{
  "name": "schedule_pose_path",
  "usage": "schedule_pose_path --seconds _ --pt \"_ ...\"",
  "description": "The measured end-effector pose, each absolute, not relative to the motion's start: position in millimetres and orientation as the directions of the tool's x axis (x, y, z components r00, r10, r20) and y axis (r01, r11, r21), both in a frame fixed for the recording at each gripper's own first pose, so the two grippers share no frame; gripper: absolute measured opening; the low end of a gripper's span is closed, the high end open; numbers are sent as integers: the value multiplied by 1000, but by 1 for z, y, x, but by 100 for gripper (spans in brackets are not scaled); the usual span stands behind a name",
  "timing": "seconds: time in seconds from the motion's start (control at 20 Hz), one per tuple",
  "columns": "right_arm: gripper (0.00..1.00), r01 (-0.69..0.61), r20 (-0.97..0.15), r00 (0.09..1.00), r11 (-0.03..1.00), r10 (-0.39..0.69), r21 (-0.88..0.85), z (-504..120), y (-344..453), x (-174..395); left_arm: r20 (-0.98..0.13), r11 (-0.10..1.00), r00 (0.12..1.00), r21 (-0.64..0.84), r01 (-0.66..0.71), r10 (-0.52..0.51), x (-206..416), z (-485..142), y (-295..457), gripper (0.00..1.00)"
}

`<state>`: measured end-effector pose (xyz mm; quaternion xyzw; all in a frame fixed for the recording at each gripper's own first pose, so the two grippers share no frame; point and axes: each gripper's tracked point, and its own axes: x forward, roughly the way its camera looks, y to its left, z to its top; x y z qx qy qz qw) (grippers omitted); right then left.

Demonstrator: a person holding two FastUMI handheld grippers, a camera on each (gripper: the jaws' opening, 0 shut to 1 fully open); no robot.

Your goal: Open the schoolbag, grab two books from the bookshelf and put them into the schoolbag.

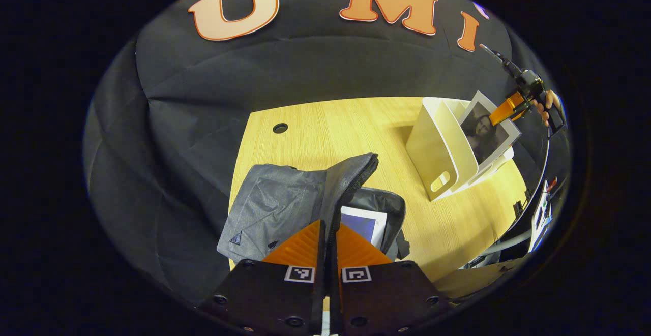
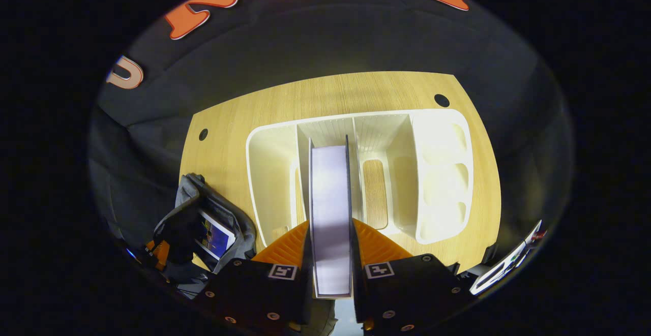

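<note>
A: What do my grippers hold?
B: My left gripper pinches the bag flap; my right gripper grips a book above the white shelf. Another book lies inside the bag.

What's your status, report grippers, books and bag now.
Left gripper shut on schoolbag flap, bag open. One book inside. Right gripper shut on second book, over bookshelf. Nothing in the way.

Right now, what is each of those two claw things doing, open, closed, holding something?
Left gripper: closed on the schoolbag's flap, holding the bag open.
Right gripper: closed on a book, above the white bookshelf.
</note>
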<state>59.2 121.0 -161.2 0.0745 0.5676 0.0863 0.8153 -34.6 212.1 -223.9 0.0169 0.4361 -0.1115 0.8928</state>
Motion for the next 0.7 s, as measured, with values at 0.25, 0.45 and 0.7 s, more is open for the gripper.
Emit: schedule_pose_path --seconds 0.25,0.45,0.7 --pt "34 -40 -904 371 976 213 213 -144 108 35 -778 967 594 -65 247 -205 -37 -224 209 6" --pt "34 -37 -902 377 977 210 212 -141 101 3 -780 959 585 -69 276 -224 -38 -227 206 6" --pt "34 -5 -904 365 971 224 239 -155 106 -38 -790 946 564 -61 320 -241 -40 -236 200 6"
